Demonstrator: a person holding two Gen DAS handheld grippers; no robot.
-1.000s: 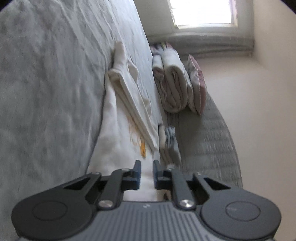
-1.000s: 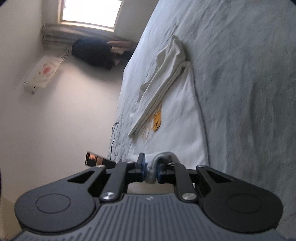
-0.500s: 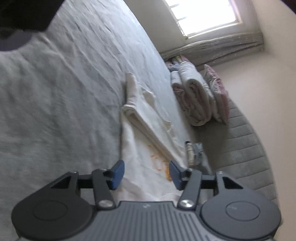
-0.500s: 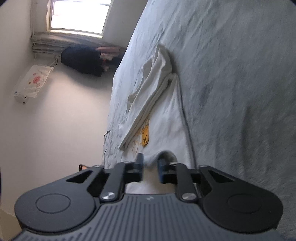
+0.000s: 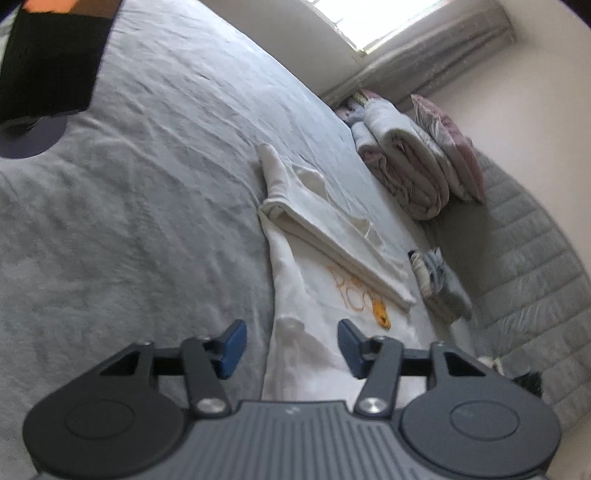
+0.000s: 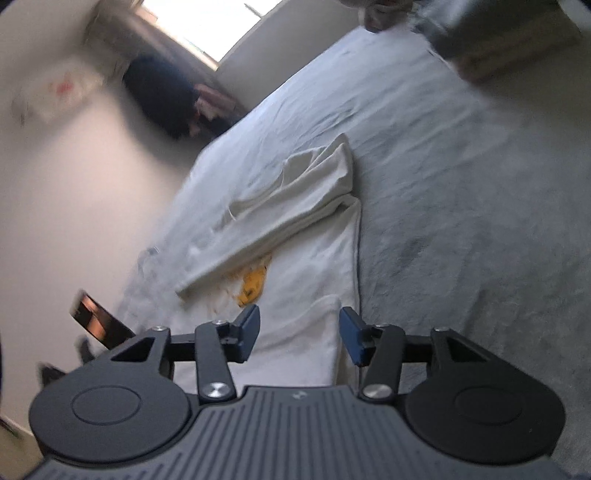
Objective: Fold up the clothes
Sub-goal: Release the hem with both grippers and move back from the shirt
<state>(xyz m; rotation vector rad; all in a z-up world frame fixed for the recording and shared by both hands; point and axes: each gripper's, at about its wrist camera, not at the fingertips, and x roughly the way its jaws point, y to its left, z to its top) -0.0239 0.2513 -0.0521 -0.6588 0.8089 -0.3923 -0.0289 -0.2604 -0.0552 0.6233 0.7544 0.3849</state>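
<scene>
Right gripper [image 6: 298,335] spread wide, nothing between the fingers, low over near edge of white shirt [image 6: 314,266]. Shirt flat on grey bedspread [image 6: 461,206], one side folded over into a long strip, orange print [image 6: 253,284] showing beside the fold. Dark bundle [image 6: 162,96] against the wall under the window [image 6: 218,22]. Frame blurry.

My left gripper [image 5: 289,345] and right gripper [image 6: 299,334]: matte black linkage arms, silver pivot screws, blue finger pads [image 5: 232,347], grey ribbed housing, round black side discs.
</scene>
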